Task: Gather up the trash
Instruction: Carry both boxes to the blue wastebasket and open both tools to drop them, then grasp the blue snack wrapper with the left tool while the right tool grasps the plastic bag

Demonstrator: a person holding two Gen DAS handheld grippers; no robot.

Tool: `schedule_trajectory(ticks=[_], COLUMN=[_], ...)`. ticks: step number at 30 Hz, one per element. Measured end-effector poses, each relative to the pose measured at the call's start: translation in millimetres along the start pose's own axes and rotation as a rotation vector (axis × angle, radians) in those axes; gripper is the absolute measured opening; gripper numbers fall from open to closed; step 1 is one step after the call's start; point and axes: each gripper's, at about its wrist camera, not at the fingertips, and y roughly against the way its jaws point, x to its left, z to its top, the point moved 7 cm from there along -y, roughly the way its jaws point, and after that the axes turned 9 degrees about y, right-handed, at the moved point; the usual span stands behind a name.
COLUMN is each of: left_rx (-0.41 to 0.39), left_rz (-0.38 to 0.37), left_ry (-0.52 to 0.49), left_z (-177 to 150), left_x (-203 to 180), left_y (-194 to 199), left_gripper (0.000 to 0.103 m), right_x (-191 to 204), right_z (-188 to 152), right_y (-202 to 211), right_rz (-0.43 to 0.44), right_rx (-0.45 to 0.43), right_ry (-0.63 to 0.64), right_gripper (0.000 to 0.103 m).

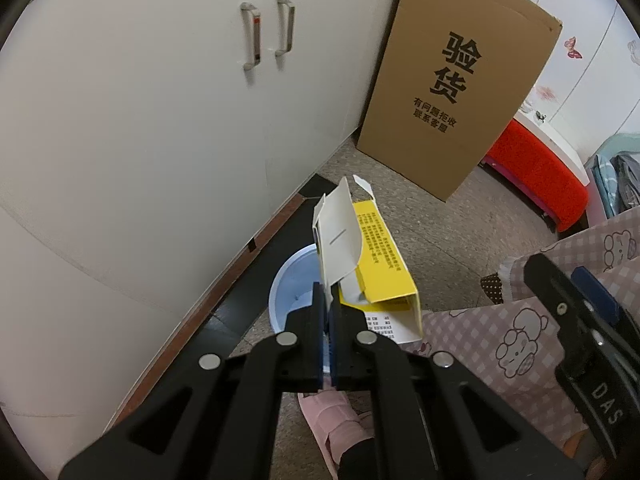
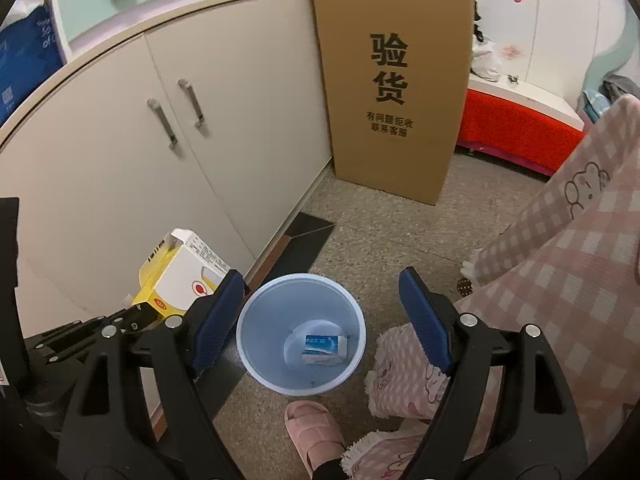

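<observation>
My left gripper (image 1: 329,300) is shut on the flap of an opened yellow and white carton (image 1: 380,264), held above the pale blue bin (image 1: 290,280). The right wrist view shows the same carton (image 2: 176,276) at the left, beside the bin (image 2: 300,334). My right gripper (image 2: 324,292) is open, its blue pads wide apart above the bin, nothing between them. A small blue and white box (image 2: 323,346) lies on the bin's bottom.
White cabinet doors (image 2: 168,152) with metal handles stand close on the left. A tall cardboard box (image 2: 394,80) leans at the back. A person's pink checked trousers (image 2: 560,264) and pink slipper (image 2: 314,432) are right beside the bin. A red bench (image 2: 516,132) stands behind.
</observation>
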Motion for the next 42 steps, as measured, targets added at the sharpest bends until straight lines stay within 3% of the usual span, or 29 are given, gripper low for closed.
schedule_trajectory(ticks=[5, 8, 9, 10, 11, 14, 18, 26, 34, 38, 42], left_rx=[0.001, -0.019, -0.021, -0.020, -0.025, -0.042, -0.040, -0.105, -0.259, -0.305, -0.293], left_rz=[-0.004, -0.023, -0.027, -0.016, -0.010, 0.023, 0.004, -0.021, -0.122, -0.169, -0.223], left_ry=[-0.016, -0.006, 0.006, 0.026, 0.043, 0.059, 0.065, 0.067, 0.065, 0.029, -0.025], left_z=[7.4, 16.7, 18.4, 21.8, 24.3, 26.2, 20.0, 16.3, 15.0, 6.8, -7.3], left_x=[-13.9, -20.4, -19.6, -17.9, -16.2, -10.6, -7.4, -0.5, -10.9, -34.6, -72.6], left_y=[-6.8, -11.9, -13.6, -18.1, -21.3, -23.0, -13.9, 43.8, 154.4, 200.5, 225.7], left_gripper=[0.003, 0.011, 0.020, 0.051, 0.069, 0.070, 0.070, 0.070, 0.072, 0.075, 0.075], right_x=[-11.7, -19.8, -22.5, -24.2, -24.1, -23.6, -22.6, -6.3, -2.9, -25.0, -64.2], right_z=[6.1, 8.7, 8.7, 8.3, 8.0, 6.4, 6.2, 10.9, 31.2, 38.9, 35.1], right_y=[5.3, 7.6, 7.7, 7.5, 7.3, 6.4, 8.9, 34.5, 123.4, 178.5, 220.3], right_rz=[-0.032, -0.037, -0.038, -0.035, -0.034, -0.031, -0.032, 0.010, 0.076, 0.042, -0.004], right_rx=[-0.052, -0.071, -0.074, -0.073, -0.070, -0.062, -0.063, -0.081, -0.194, -0.256, -0.270], right_ry=[-0.023, -0.052, -0.060, -0.065, -0.067, -0.064, -0.059, -0.043, -0.069, -0.067, -0.072], right_gripper=[0.080, 0.080, 0.080, 0.080, 0.080, 0.080, 0.080, 0.080, 0.080, 0.080, 0.080])
